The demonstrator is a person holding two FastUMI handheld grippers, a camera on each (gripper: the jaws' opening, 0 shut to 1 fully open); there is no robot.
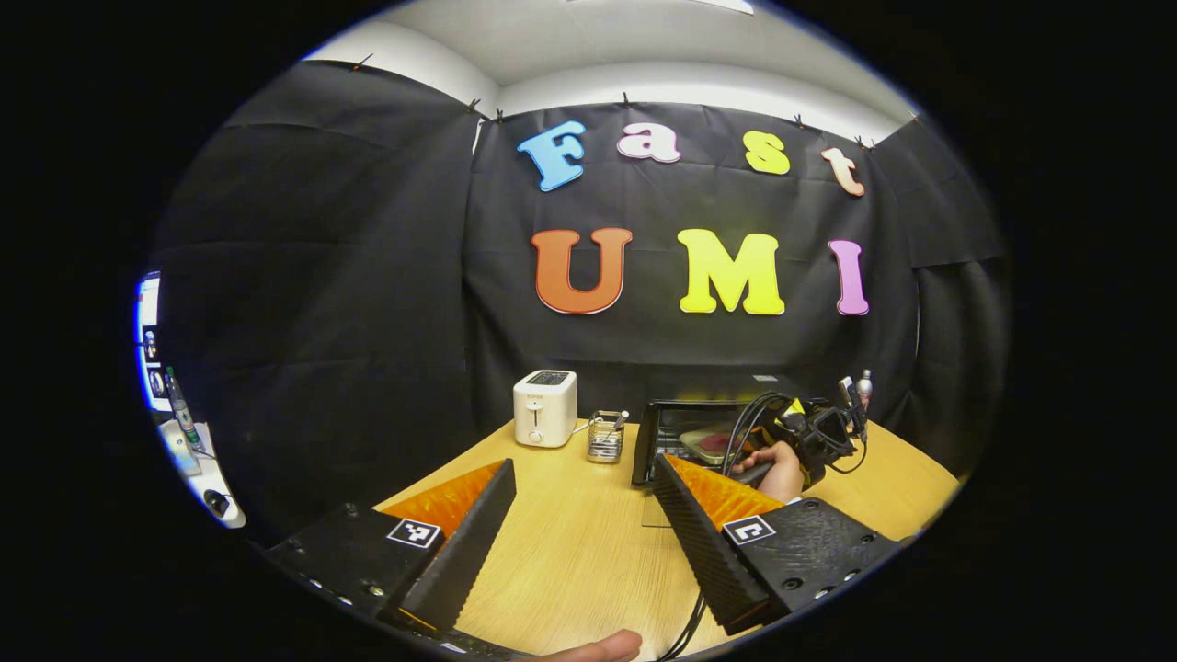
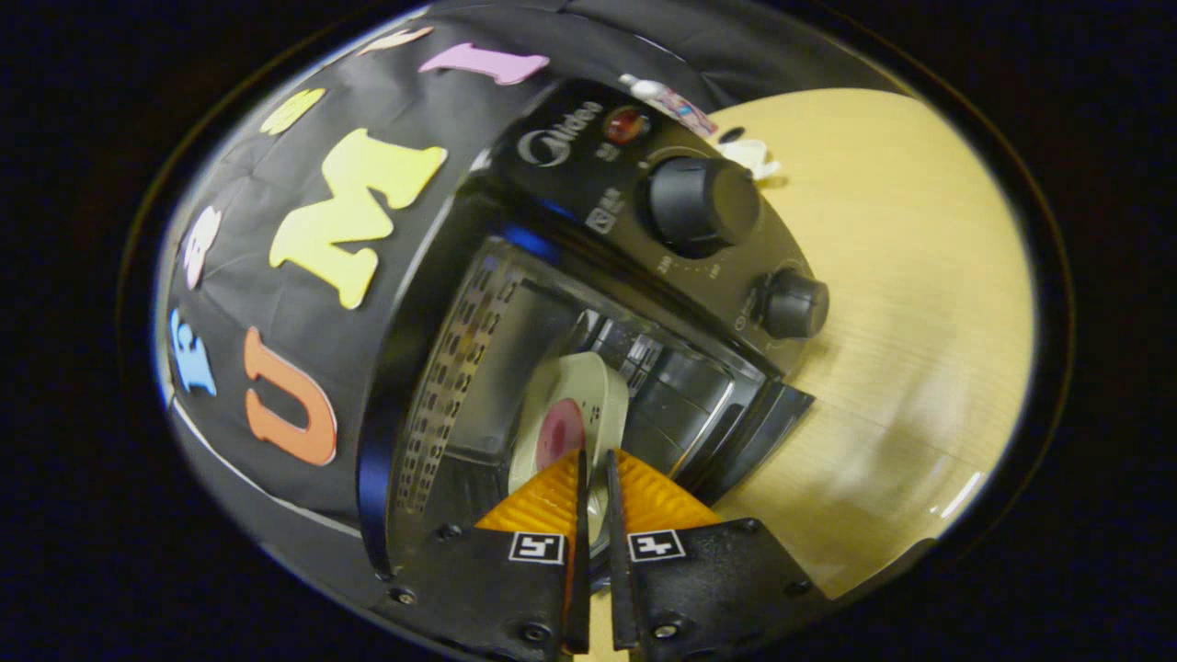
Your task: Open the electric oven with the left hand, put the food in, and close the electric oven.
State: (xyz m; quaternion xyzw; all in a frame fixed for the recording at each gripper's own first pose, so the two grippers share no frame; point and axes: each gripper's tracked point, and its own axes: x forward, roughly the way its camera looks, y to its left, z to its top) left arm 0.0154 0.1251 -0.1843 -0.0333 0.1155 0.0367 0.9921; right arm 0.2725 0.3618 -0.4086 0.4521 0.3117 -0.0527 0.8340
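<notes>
Two grippers were at work. The right gripper pinched the rim of a round pale plate of reddish food, holding it inside the open black electric oven. The left gripper hung spread wide above the light wooden table.

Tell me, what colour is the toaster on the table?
White; the toaster shows best in the left gripper view.

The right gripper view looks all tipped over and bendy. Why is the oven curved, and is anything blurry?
In the right gripper view the camera is rolled sideways, and the fisheye lens bends the oven and table; the table's near edge smears with blur and a bright glare streak. In the left gripper view the picture sits level, the toaster is sharp, and the table's edges curve.
</notes>
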